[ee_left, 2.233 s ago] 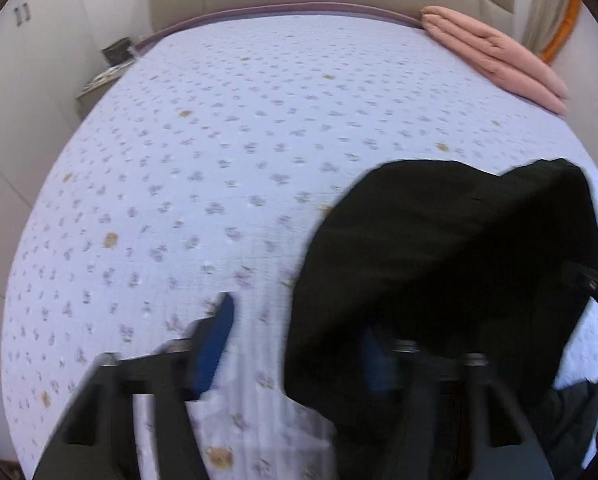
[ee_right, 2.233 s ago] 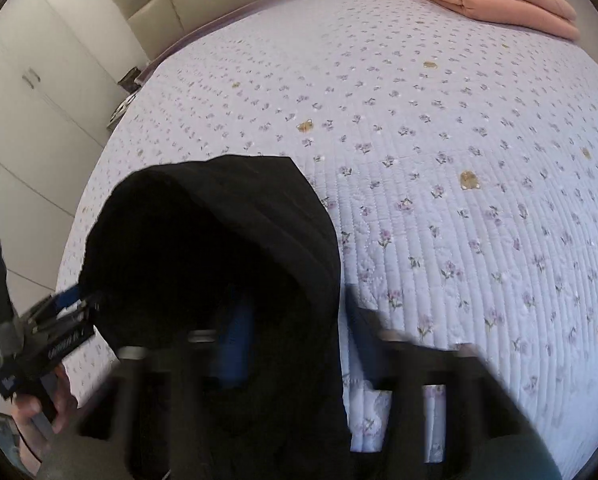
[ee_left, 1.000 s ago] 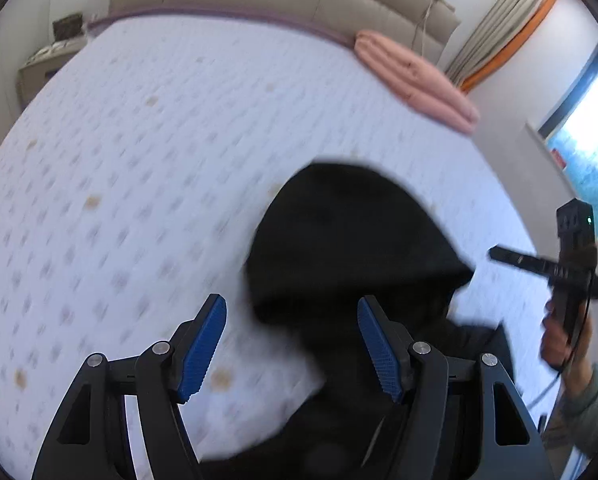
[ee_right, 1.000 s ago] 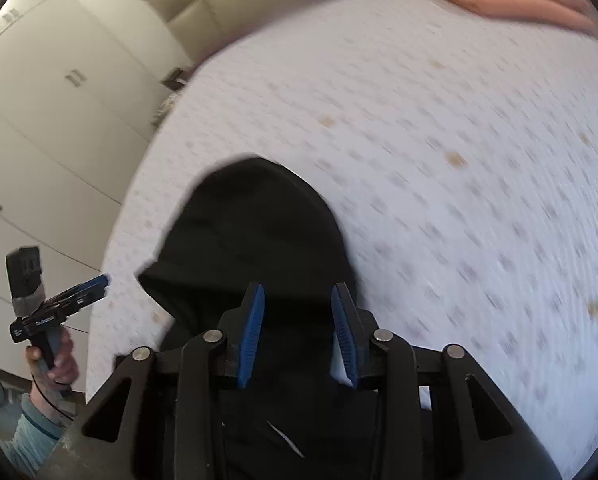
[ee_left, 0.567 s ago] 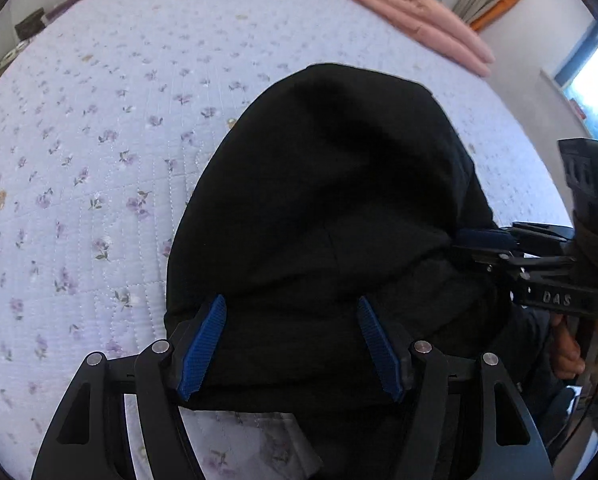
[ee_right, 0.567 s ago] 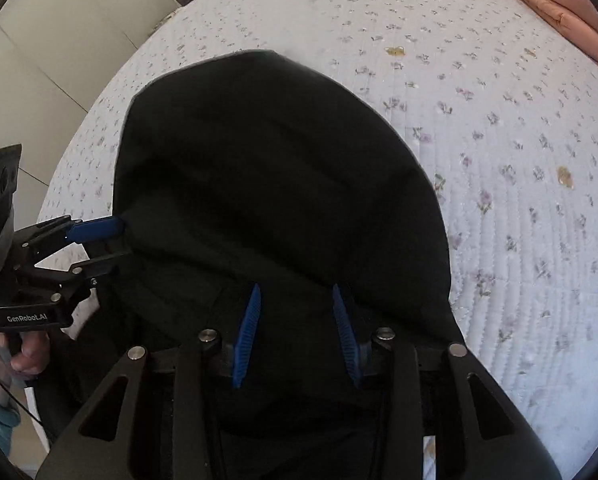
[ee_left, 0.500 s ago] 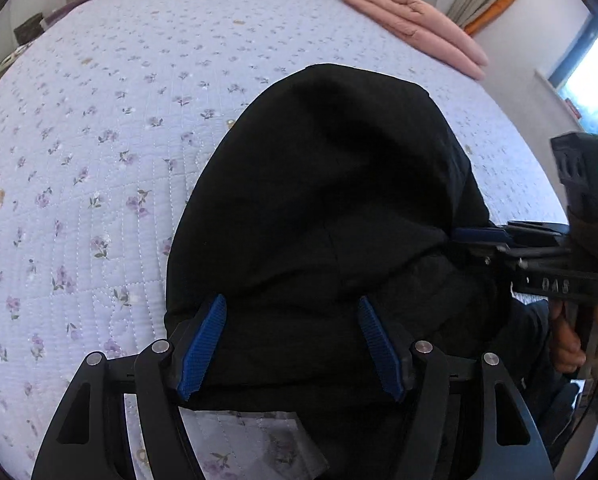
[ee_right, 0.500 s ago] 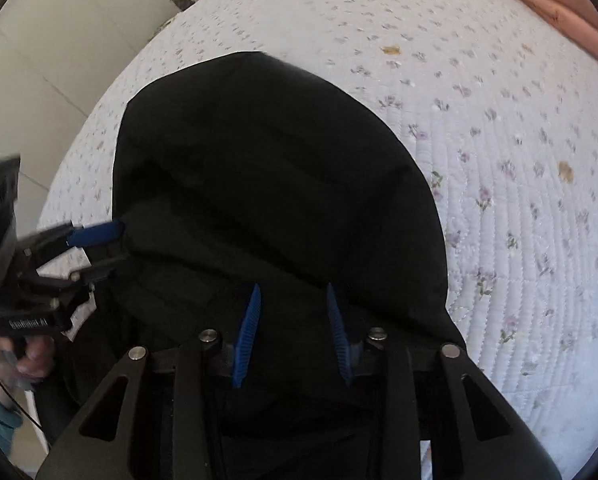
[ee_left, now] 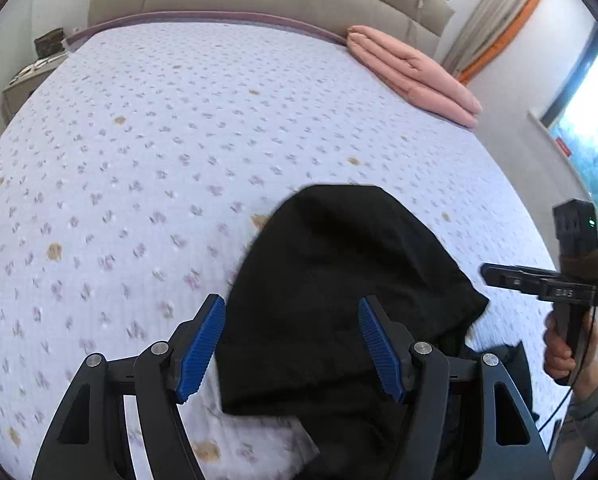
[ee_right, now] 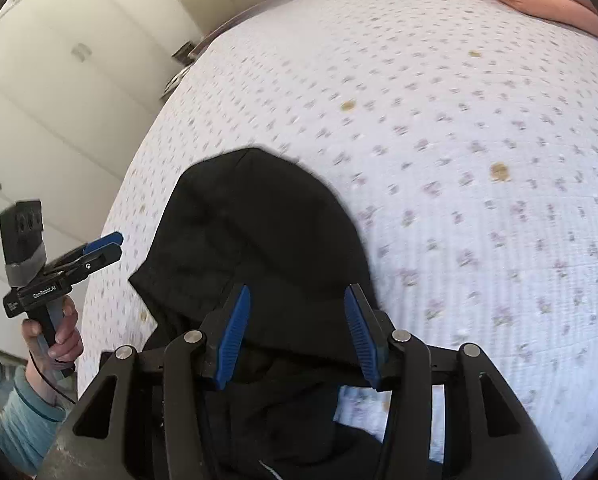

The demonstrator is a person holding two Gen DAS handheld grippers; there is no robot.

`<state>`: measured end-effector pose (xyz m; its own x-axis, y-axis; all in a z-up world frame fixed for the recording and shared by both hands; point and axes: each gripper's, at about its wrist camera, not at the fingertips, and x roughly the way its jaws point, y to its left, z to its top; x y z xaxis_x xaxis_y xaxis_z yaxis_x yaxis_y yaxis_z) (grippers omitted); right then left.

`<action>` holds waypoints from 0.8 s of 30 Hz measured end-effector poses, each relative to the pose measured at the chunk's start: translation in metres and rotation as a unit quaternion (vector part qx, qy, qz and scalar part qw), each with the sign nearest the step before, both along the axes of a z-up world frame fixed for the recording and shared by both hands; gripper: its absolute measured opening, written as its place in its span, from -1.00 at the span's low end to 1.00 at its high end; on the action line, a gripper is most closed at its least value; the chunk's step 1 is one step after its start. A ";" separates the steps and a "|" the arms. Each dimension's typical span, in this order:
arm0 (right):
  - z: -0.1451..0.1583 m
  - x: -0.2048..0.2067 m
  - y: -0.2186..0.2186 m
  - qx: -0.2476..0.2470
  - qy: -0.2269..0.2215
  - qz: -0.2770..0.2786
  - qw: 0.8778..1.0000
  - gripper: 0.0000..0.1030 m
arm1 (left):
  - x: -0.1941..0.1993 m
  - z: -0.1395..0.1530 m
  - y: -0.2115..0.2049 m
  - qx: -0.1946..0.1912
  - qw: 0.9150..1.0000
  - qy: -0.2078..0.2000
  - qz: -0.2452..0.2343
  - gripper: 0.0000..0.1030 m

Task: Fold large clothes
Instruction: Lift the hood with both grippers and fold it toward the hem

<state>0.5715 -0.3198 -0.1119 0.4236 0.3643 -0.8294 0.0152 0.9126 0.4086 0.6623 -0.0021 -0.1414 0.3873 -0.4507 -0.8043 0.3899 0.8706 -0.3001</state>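
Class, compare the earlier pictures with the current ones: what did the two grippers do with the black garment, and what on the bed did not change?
Both grippers let go. The right gripper, shut on the black garment before, is now open, and the left gripper is open too. Both have drawn back from it, so the garment lies free on the bed. The pink blanket stayed by the headboard.
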 end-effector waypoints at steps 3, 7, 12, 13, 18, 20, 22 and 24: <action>-0.015 0.015 -0.019 0.027 0.021 -0.009 0.999 0.15 | 0.025 -0.023 -0.008 0.002 0.999 0.040 -0.003 0.38; -0.048 0.031 -0.034 0.055 0.056 -0.003 0.997 0.27 | 0.052 -0.068 -0.004 -0.007 0.994 0.109 0.020 0.38; -0.080 0.029 -0.033 0.120 0.079 0.013 0.990 0.27 | 0.054 -0.077 -0.003 -0.058 0.991 0.119 0.019 0.38; -0.088 0.033 -0.029 0.140 0.088 0.021 0.986 0.27 | 0.054 -0.079 -0.007 -0.066 0.990 0.126 0.011 0.37; -0.089 0.033 0.000 0.148 0.086 0.052 0.984 -0.35 | 0.045 -0.068 -0.033 -0.040 0.994 0.101 -0.010 -0.43; -0.076 0.028 0.001 0.134 0.067 0.055 0.987 -0.53 | 0.037 -0.055 -0.034 -0.036 0.996 0.077 -0.013 -0.65; -0.054 0.015 0.007 0.116 0.041 0.064 0.990 -0.59 | 0.018 -0.032 -0.030 -0.042 0.998 0.053 -0.015 -0.67; -0.024 -0.005 0.015 0.101 0.011 0.075 0.992 -0.63 | -0.002 -0.006 -0.025 -0.046 0.998 0.031 -0.018 -0.69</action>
<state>0.5667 -0.3052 -0.1360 0.3338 0.5817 -0.7417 -0.1043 0.8048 0.5843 0.6604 -0.0273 -0.1476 0.3199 -0.5368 -0.7807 0.3977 0.8240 -0.4036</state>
